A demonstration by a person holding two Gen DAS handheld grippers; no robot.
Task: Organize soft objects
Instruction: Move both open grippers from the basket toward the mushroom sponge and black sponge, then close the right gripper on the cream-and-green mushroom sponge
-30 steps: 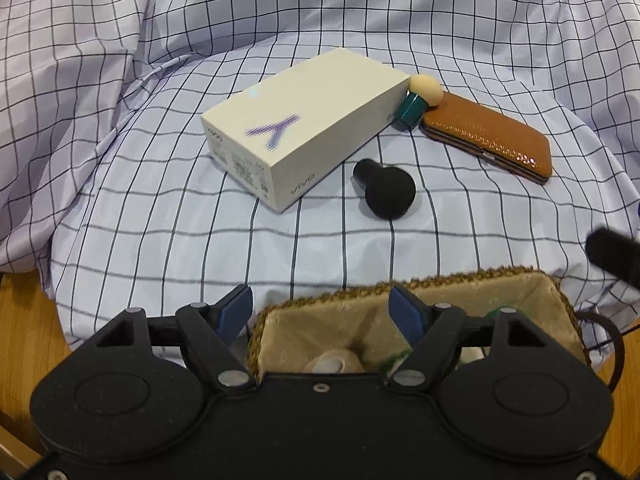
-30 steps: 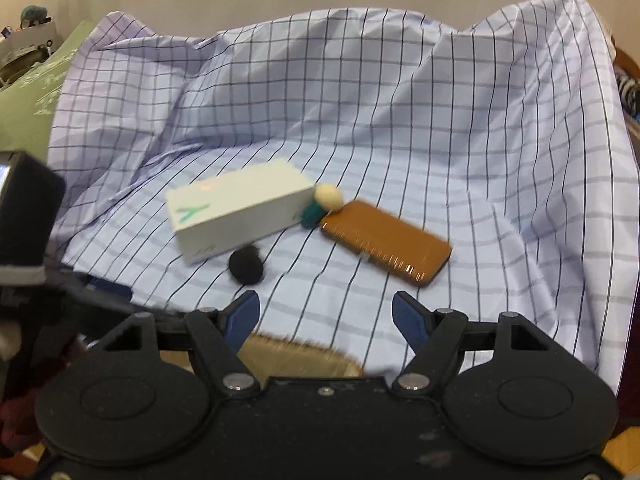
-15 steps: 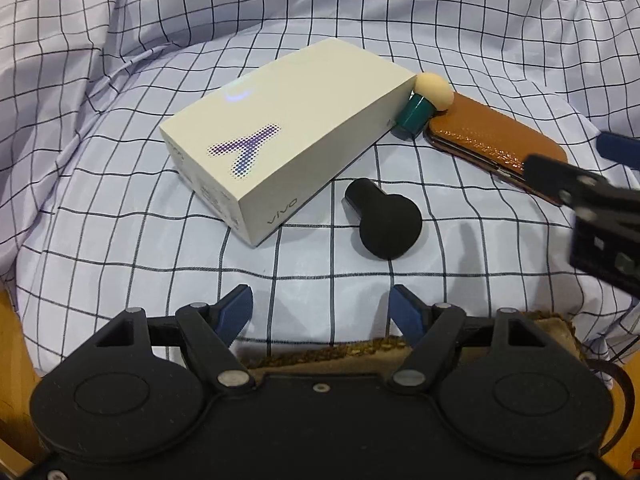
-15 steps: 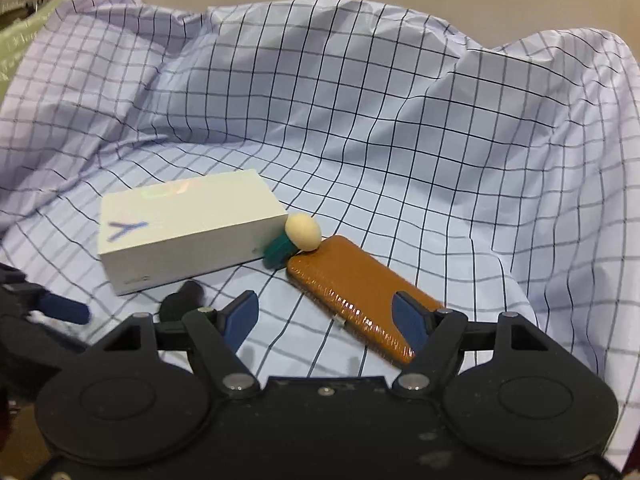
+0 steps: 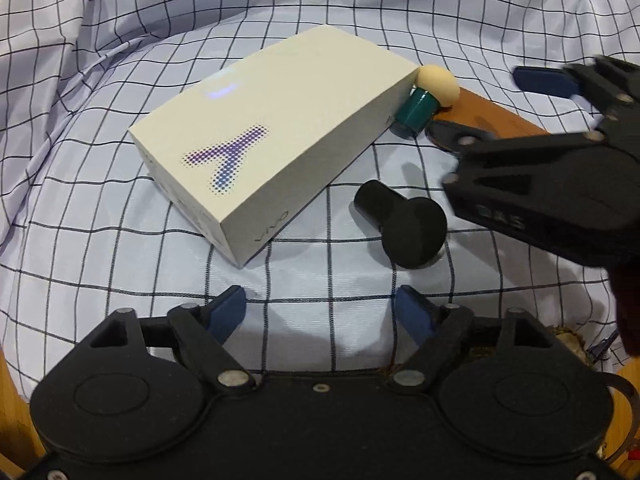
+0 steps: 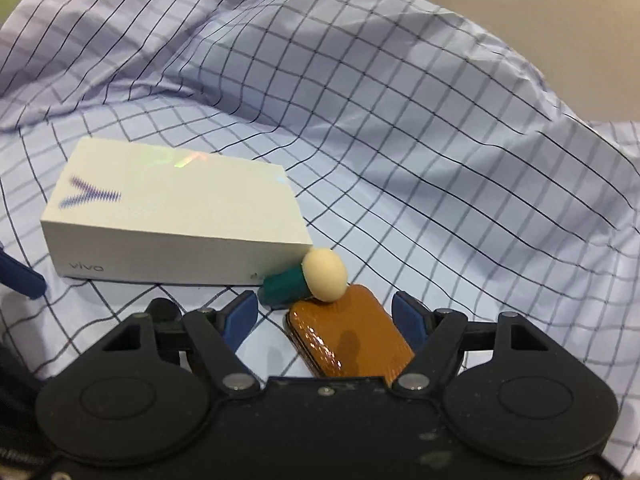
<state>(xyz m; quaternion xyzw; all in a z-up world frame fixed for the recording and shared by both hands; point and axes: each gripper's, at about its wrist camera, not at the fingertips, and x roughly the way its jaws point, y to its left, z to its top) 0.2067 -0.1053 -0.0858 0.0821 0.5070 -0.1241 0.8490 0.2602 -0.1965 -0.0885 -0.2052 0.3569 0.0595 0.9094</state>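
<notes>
Black sponge [image 5: 404, 226] lies on checked cloth [image 5: 120, 264], at 3 o'clock of white box [image 5: 276, 140]; left gripper [image 5: 320, 312], jaws just widened and empty, hangs short of it. Right view: right gripper [image 6: 324, 316], spread and unclenched, straddles brown case [image 6: 352, 332], cream-tipped sponge [image 6: 310, 276] at 12 o'clock.

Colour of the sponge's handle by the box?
Teal handle, cream head; clearest in the right wrist view.

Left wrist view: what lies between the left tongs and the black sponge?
Nothing but bare checked cloth; the left tongs stand open, empty, just short of the black sponge, as the left wrist view shows.
</notes>
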